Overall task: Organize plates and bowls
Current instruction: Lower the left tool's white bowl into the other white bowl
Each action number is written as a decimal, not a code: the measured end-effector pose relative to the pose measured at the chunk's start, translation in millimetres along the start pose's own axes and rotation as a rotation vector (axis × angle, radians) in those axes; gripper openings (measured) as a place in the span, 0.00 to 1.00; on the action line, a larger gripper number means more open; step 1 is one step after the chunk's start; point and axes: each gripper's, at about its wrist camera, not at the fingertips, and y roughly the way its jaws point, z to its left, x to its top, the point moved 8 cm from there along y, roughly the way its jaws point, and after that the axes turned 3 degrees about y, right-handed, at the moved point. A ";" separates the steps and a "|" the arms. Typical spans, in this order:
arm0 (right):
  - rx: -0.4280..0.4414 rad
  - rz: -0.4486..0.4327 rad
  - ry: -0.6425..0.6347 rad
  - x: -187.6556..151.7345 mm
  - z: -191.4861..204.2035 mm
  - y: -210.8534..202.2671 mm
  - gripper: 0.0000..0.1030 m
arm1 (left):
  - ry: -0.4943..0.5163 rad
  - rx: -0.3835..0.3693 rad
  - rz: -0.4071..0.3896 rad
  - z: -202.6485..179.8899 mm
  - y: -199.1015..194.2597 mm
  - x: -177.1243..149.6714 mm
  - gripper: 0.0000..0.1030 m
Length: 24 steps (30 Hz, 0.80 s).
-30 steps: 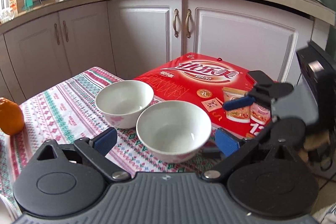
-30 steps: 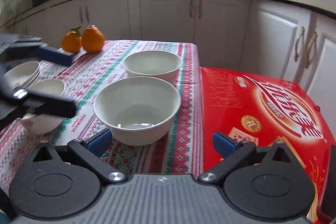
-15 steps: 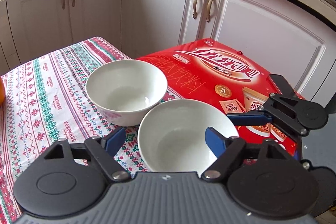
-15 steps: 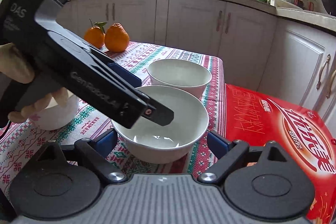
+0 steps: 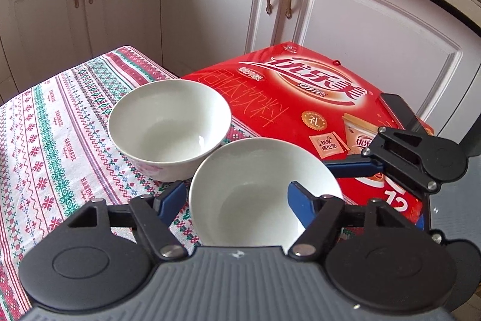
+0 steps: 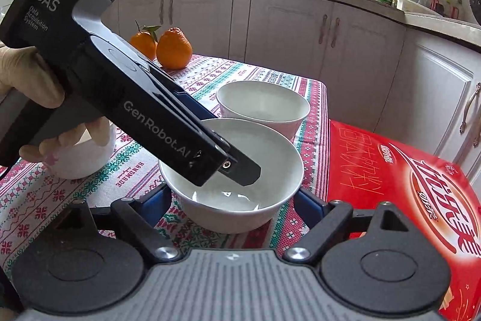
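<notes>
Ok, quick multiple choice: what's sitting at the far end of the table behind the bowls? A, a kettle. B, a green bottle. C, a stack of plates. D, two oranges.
D: in the right wrist view two oranges sit on the tablecloth beyond the far bowl, one of them with a leaf.

Three white bowls sit on the surface: one (image 6: pixel 231 179) just left of the red box (image 6: pixel 405 185), a second (image 6: pixel 263 107) touching it behind, and a third (image 6: pixel 81 152) farther left, partly hidden. Two oranges (image 6: pixel 174 48) rest beyond them, well left of that one box. Two grippers appear, the left gripper (image 6: pixel 237 167) and the right gripper (image 6: pixel 233 202).
</notes>
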 end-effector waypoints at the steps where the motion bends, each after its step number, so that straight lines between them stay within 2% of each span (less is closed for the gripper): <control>1: 0.000 0.000 0.000 0.0 0.2 0.0 0.88 | 0.005 -0.005 0.005 -0.7 0.6 0.1 0.70; 14: 0.006 -0.001 -0.002 1.6 2.6 -4.2 0.88 | 0.042 -0.031 0.030 -5.9 0.3 -1.1 0.68; 24: 0.004 -0.002 -0.017 6.6 8.1 -14.8 0.88 | 0.058 -0.030 0.005 -11.6 -14.4 -2.0 0.68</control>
